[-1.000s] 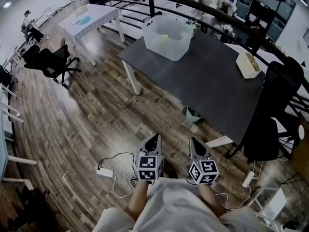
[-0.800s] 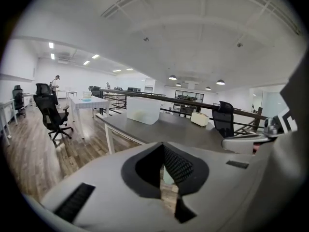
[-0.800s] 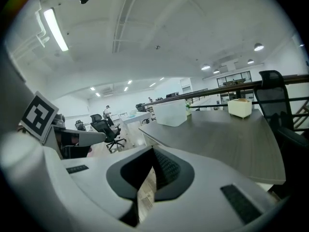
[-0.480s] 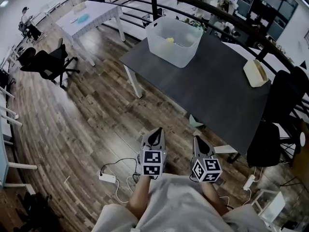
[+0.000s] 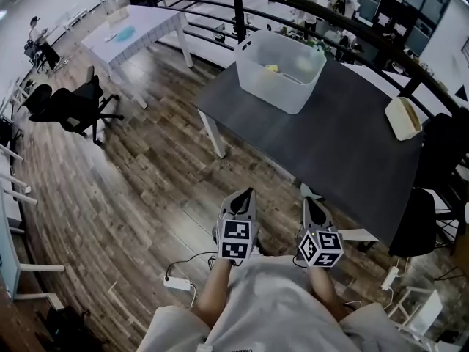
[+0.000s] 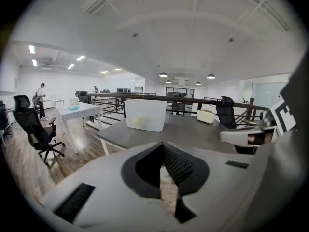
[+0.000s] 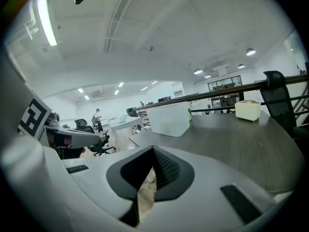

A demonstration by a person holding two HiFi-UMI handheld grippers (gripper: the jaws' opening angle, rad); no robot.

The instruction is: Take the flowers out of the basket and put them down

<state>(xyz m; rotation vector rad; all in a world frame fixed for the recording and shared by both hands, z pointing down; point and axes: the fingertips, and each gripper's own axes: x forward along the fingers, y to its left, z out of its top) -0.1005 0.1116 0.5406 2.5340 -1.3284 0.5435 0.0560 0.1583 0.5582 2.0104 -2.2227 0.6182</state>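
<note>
A translucent white basket (image 5: pixel 281 70) stands at the far end of a dark grey table (image 5: pixel 344 145), and something yellow, the flowers (image 5: pixel 272 68), shows inside it. In the left gripper view the basket (image 6: pixel 146 115) is far ahead, as it is in the right gripper view (image 7: pixel 168 120). My left gripper (image 5: pixel 245 194) and right gripper (image 5: pixel 310 200) are held side by side in front of my body, over the wooden floor short of the table's near edge. Both are shut with nothing between the jaws (image 6: pixel 162 146) (image 7: pixel 153 151).
A small beige box (image 5: pixel 404 118) sits at the table's right end. Black chairs (image 5: pixel 414 222) stand at its right side, and an office chair (image 5: pixel 73 108) on the left. A white table (image 5: pixel 135 31) and a dark railing (image 5: pixel 293 6) lie beyond. A power strip (image 5: pixel 178 283) with cables lies by my feet.
Both grippers and the head view have moved forward toward the dark table. The basket now sits further right in the picture. The jaws have stayed shut.
</note>
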